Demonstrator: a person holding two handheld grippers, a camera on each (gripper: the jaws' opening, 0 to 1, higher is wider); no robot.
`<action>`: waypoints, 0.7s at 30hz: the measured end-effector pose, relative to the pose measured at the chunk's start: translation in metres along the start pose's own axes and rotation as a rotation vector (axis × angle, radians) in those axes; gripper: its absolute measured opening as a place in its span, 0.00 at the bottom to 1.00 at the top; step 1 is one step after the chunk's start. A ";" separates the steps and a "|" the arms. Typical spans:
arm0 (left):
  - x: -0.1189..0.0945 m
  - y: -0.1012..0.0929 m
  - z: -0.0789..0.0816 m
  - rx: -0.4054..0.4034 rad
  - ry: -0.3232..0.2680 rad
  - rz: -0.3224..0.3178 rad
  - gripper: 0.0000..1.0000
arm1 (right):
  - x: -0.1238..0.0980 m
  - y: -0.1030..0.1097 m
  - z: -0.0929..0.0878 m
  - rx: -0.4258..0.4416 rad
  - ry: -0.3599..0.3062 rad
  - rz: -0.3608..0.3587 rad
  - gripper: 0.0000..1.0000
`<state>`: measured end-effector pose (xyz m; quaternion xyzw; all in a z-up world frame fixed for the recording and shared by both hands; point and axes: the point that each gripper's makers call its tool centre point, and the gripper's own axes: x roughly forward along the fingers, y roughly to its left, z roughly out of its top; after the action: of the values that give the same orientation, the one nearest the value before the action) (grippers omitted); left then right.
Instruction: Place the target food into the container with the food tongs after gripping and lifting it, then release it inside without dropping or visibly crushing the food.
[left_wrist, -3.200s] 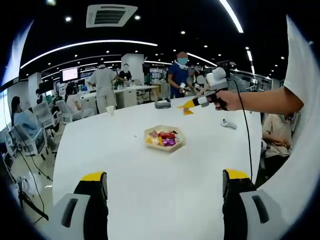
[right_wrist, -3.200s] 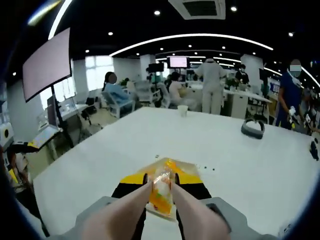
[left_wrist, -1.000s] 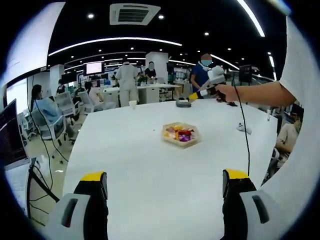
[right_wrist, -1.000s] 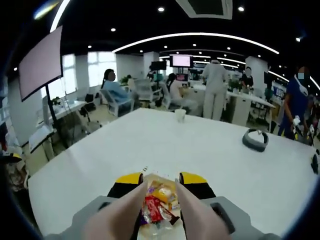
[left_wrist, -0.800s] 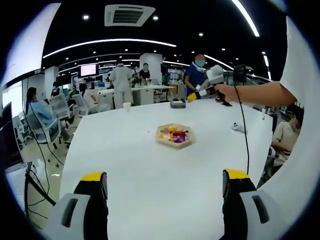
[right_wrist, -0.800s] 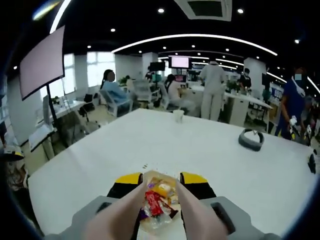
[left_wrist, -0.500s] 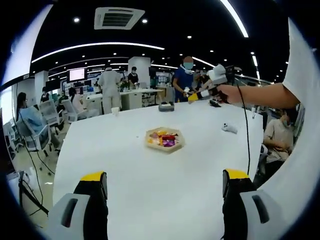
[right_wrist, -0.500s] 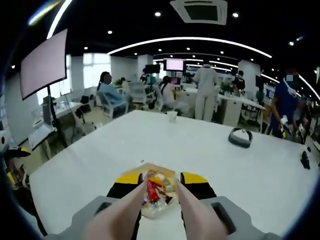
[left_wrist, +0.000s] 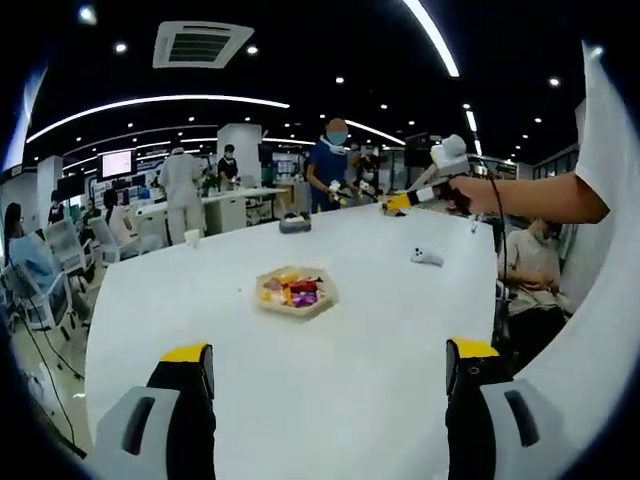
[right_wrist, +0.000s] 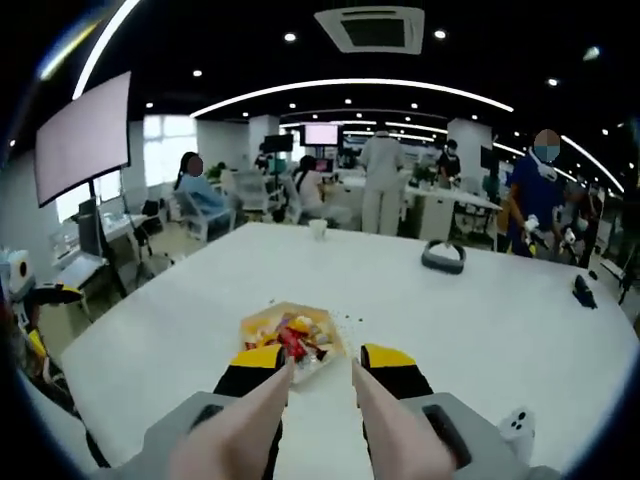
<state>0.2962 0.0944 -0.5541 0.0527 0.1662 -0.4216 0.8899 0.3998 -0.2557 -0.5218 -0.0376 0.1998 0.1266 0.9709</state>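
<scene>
From where I stand, the tray (right_wrist: 291, 338) of wrapped sweets (right_wrist: 288, 334) sits on the big white table (right_wrist: 480, 310), just past the tips of the tongs (right_wrist: 320, 385) at twelve o'clock in the right gripper view. The right gripper (right_wrist: 320, 370) carries those tongs between its yellow-tipped jaws, and the two pale arms stand slightly apart with nothing between them, so they are open and empty. In the left gripper view the same tray (left_wrist: 293, 292) lies out at about eleven o'clock, well apart from the left gripper (left_wrist: 330, 365), whose jaws are spread wide on nothing; the right gripper (left_wrist: 420, 190) shows there held high at one o'clock, in a hand (left_wrist: 478, 194).

The sweets look light and small, in crinkly, slick wrappers, so I'd guess they slide and rustle rather than crush easily. A gentle pinch across the middle of one piece, rather than on a twisted wrapper end, seems the safest hold.

There is plenty of bare tabletop around the tray. A dark headset (right_wrist: 443, 257) lies toward one o'clock in the right gripper view and a small white device (right_wrist: 518, 423) sits near four o'clock, both well apart from the tray. The table edges are far off.
</scene>
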 end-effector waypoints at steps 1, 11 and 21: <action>0.000 -0.001 0.001 0.003 -0.002 -0.006 0.97 | -0.003 0.000 -0.002 0.003 0.003 -0.007 0.30; -0.003 -0.001 0.001 0.024 0.003 -0.048 0.97 | -0.039 0.012 -0.022 0.040 -0.011 -0.050 0.30; 0.024 -0.020 0.003 0.010 -0.009 -0.174 0.97 | -0.069 0.040 -0.040 0.052 -0.016 -0.052 0.29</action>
<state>0.2959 0.0633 -0.5582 0.0406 0.1642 -0.4982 0.8504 0.3129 -0.2376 -0.5319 -0.0164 0.1941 0.0962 0.9761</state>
